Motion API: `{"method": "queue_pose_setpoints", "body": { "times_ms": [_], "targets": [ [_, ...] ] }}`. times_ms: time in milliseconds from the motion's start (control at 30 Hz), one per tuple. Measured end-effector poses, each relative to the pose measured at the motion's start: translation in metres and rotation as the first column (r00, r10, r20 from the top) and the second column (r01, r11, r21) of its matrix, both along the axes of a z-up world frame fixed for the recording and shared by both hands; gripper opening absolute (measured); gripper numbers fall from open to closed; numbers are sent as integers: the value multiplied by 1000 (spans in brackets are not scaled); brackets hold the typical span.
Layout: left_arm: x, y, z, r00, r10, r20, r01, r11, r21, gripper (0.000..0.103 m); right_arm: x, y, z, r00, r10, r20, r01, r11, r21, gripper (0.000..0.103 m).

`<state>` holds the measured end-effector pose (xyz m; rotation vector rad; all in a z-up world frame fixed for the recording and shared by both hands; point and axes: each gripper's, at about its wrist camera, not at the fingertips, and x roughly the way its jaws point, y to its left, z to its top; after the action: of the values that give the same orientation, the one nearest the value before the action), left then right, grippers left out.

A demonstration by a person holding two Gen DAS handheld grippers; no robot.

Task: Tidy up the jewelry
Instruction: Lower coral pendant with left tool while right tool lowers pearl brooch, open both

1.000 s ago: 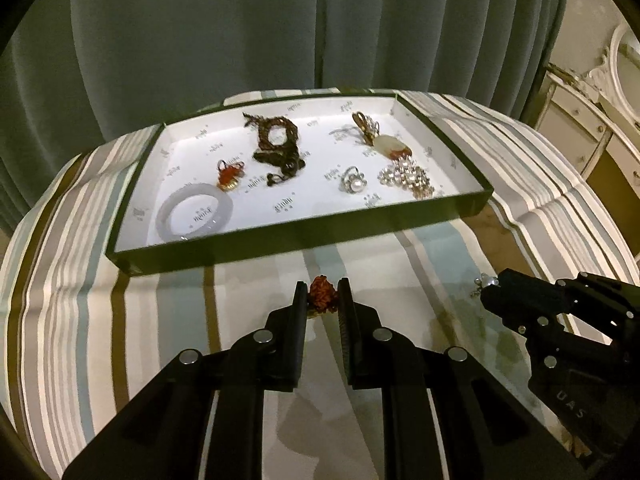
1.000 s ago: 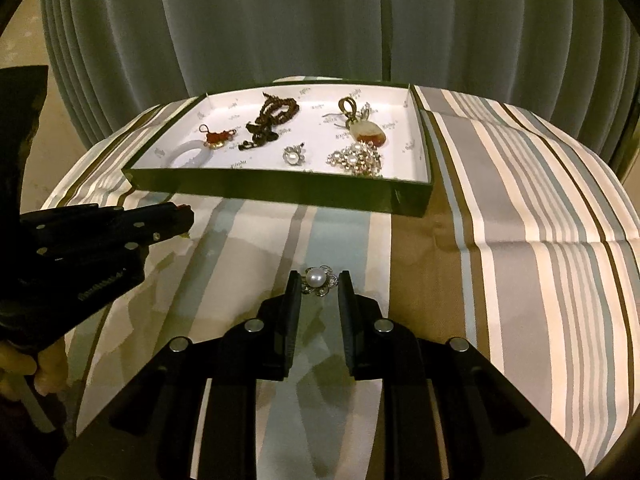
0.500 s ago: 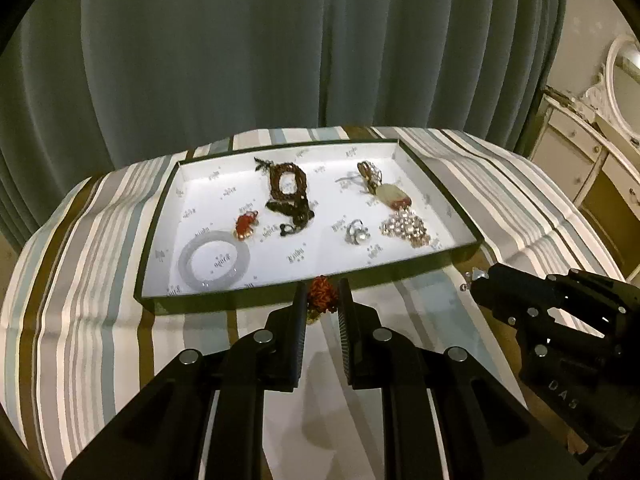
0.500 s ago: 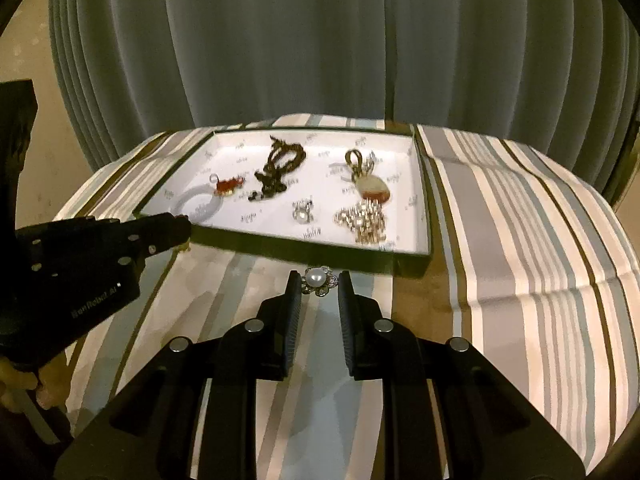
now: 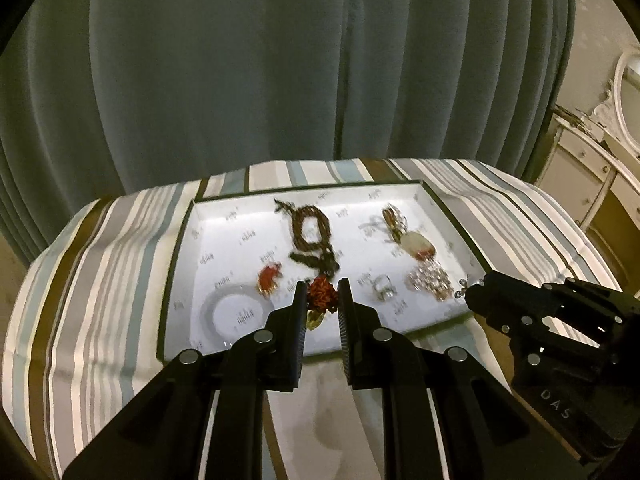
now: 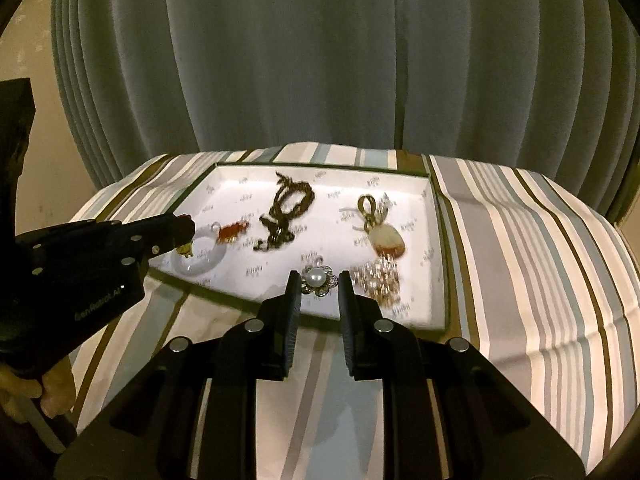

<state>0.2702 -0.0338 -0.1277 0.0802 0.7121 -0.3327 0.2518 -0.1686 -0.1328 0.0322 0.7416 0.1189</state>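
My left gripper (image 5: 322, 298) is shut on a red and gold earring (image 5: 319, 299), held above the near edge of the white-lined tray (image 5: 436, 202). My right gripper (image 6: 319, 280) is shut on a pearl flower earring (image 6: 319, 279), over the tray's (image 6: 438, 272) near side. In the tray lie a matching red earring (image 5: 269, 276), a pale bangle (image 5: 234, 314), a brown bead necklace (image 5: 312, 236), a pearl earring (image 5: 383, 284), a rhinestone piece (image 5: 430, 280) and a stone pendant (image 5: 416, 245). Each gripper shows in the other's view: the right gripper (image 5: 466, 289), the left gripper (image 6: 188, 236).
The tray sits on a round table under a striped cloth (image 6: 540, 264). A grey-green curtain (image 5: 280, 80) hangs close behind it. White furniture (image 5: 592, 168) stands at the right. A hand (image 6: 28, 388) grips the left tool at the lower left.
Both grippers have risen and moved forward with their earrings, from over the striped cloth to over the tray's near edge. The jaws have stayed shut.
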Motion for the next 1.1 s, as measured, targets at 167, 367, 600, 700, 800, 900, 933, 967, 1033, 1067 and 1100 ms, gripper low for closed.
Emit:
{"method": "queue_pose_setpoints", "body": {
  "times_ms": [167, 367, 600, 700, 800, 900, 933, 967, 1033, 1067, 1100],
  "targets": [
    [22, 5, 1, 1000, 19, 6, -19, 1000, 7, 15, 26, 3, 1, 1000, 2, 6, -2, 1000, -4, 19],
    [51, 14, -3, 999, 42, 7, -42, 999, 20, 15, 55, 7, -6, 1000, 6, -7, -6, 1000, -14, 19],
    [78, 27, -21, 997, 68, -27, -67, 997, 46, 15, 91, 13, -20, 999, 18, -41, -20, 999, -40, 19],
    [90, 32, -29, 996, 81, -38, -79, 995, 58, 15, 103, 16, -27, 998, 22, -55, -25, 998, -51, 19],
    [102, 36, -34, 995, 92, -46, -88, 994, 70, 15, 114, 21, -33, 997, 27, -72, -31, 997, -64, 19],
    [113, 39, -41, 993, 103, -56, -98, 992, 82, 15, 124, 24, -39, 995, 30, -93, -37, 996, -79, 19],
    [115, 39, -43, 993, 106, -60, -101, 991, 84, 15, 127, 25, -41, 995, 29, -98, -37, 996, -82, 19],
    [119, 40, -45, 992, 110, -64, -105, 991, 88, 15, 130, 25, -42, 994, 27, -104, -36, 996, -86, 19],
    [123, 41, -49, 991, 115, -73, -108, 990, 94, 15, 133, 25, -44, 993, 24, -112, -34, 995, -90, 19],
    [126, 42, -51, 990, 118, -78, -110, 989, 96, 16, 136, 25, -46, 993, 21, -118, -32, 995, -90, 19],
    [128, 43, -54, 989, 121, -84, -113, 989, 99, 16, 137, 25, -48, 992, 19, -123, -30, 995, -90, 19]
  ]
}}
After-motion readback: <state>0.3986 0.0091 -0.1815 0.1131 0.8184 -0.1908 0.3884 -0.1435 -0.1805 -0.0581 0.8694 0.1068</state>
